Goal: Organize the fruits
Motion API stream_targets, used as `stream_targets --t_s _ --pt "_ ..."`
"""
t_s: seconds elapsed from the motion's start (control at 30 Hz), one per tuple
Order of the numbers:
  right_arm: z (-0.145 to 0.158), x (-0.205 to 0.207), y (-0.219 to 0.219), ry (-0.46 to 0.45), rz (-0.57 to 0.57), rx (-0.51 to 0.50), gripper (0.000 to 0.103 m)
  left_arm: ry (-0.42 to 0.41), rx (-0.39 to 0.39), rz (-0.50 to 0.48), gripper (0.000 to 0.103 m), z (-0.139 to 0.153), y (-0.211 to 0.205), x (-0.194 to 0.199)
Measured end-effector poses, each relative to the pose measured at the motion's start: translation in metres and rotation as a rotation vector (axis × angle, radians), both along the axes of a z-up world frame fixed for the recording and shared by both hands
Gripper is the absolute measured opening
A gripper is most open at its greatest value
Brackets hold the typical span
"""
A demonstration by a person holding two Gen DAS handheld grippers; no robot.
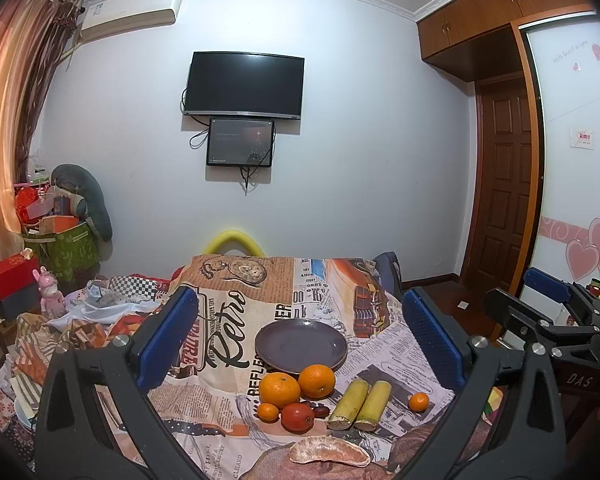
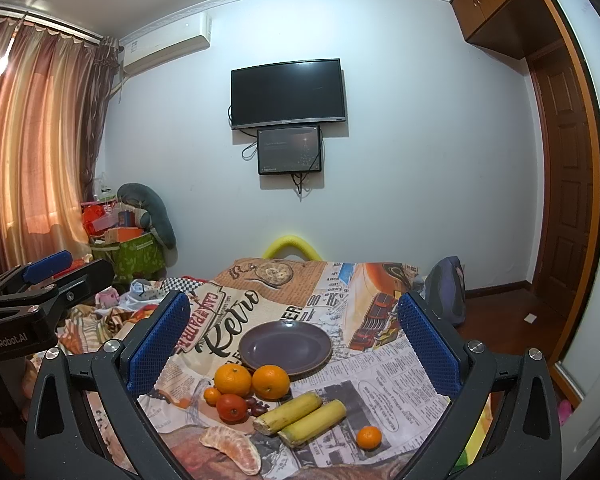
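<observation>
Tabletop [image 1: 396, 364]: I saw it draped in a newspaper-print cloth, carrying all the fruit.
Left claw [image 1: 300, 340]: spread wide, holding nothing, above the fruit.
Right claw [image 2: 294, 344]: likewise wide apart and empty.
Plate [image 1: 301, 345]: purple, bare, just behind the oranges.
Sugarcane pieces [image 1: 360, 404]: two, side by side, right of the oranges.
Oranges [image 1: 296, 386]: two large ones touching.
Peeled segment [image 1: 330, 451]: nearest me.
Small tangerine [image 1: 419, 401]: alone at right.
</observation>
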State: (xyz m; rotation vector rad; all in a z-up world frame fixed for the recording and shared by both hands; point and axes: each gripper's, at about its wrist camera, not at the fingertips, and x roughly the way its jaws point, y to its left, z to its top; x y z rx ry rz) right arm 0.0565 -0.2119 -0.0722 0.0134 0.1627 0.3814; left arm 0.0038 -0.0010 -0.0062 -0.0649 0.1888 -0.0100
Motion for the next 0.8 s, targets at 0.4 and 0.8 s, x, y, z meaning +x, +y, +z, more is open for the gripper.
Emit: stream_targets --t_s 0.4,0.8 --pt "0.0049 -0.0009 -0.0006 -0.001 -0.001 0.001 0.103 -0.001 0.001 -0.001 0.103 0.0012 0.0002 -0.0002" --pt "0.0061 0.0001 -0.0001 0.007 -0.001 -0.010 0.103 0.000 0.008 -0.002 0.103 0.0008 0.0002 -0.0005"
